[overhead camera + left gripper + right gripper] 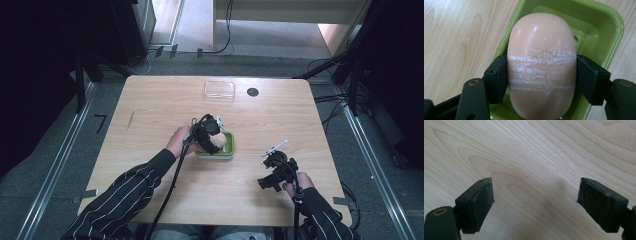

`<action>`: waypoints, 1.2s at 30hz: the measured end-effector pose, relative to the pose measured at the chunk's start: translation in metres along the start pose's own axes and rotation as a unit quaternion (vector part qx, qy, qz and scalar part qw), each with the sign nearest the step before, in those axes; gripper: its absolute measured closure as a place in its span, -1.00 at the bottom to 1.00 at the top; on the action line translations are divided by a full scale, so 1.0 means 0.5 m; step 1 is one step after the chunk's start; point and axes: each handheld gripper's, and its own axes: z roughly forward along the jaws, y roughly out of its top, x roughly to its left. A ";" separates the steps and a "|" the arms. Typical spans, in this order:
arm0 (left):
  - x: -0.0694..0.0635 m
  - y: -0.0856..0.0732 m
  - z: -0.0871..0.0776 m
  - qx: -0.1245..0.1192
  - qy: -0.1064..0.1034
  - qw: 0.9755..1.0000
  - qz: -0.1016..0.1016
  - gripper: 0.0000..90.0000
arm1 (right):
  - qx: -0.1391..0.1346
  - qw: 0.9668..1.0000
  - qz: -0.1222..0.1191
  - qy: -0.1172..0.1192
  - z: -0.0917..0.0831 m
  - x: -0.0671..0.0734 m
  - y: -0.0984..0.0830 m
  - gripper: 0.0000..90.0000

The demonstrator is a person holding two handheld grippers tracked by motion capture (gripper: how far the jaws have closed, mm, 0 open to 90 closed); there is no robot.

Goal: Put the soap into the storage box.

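The high view gives the whole layout: a wooden table [150, 115] with a green dish [227, 147] near the middle of the frame, a clear plastic lid [219, 90] up top near the far edge, and a small dark round spot [252, 92] just right of it. What it doesn't give is the grip, since the left gripper [209, 134] sits on top of the dish there and covers most of it.

The left gripper view sorts that out. The left gripper [541, 75] is pinching a bar of soap [541, 50], one black pad tight against each long side, right over the green dish [609, 27]. The soap is peachy pink, oval, smooth and a bit shiny, with whitish scuffed lines running across its middle band at pad height. Its lower end is cut off by the bottom edge, and I can't tell if it's touching the dish floor or hanging just above it.

The right gripper [275, 167] is lower right in the high view, well apart from the dish. In the right gripper view the right gripper [535, 205] is spread wide over bare wood grain.
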 end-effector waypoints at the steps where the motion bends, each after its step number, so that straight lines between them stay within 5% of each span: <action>1: 0.000 0.000 0.000 -0.002 0.000 1.000 -0.002 -0.26 | 0.000 1.000 0.000 0.000 0.000 0.000 0.000 -0.69; 15: -0.004 0.000 -0.004 -0.008 0.003 1.000 0.000 -0.38 | 0.000 1.000 0.000 -0.002 -0.001 0.000 0.000 -0.69; 25: 0.000 0.000 -0.025 -0.025 0.016 1.000 0.000 -0.71 | -0.001 1.000 0.001 -0.001 -0.001 0.000 0.000 -0.69; 36: 0.001 -0.008 -0.049 -0.010 0.008 1.000 -0.017 -0.86 | -0.001 1.000 0.000 0.000 -0.002 0.000 0.000 -0.69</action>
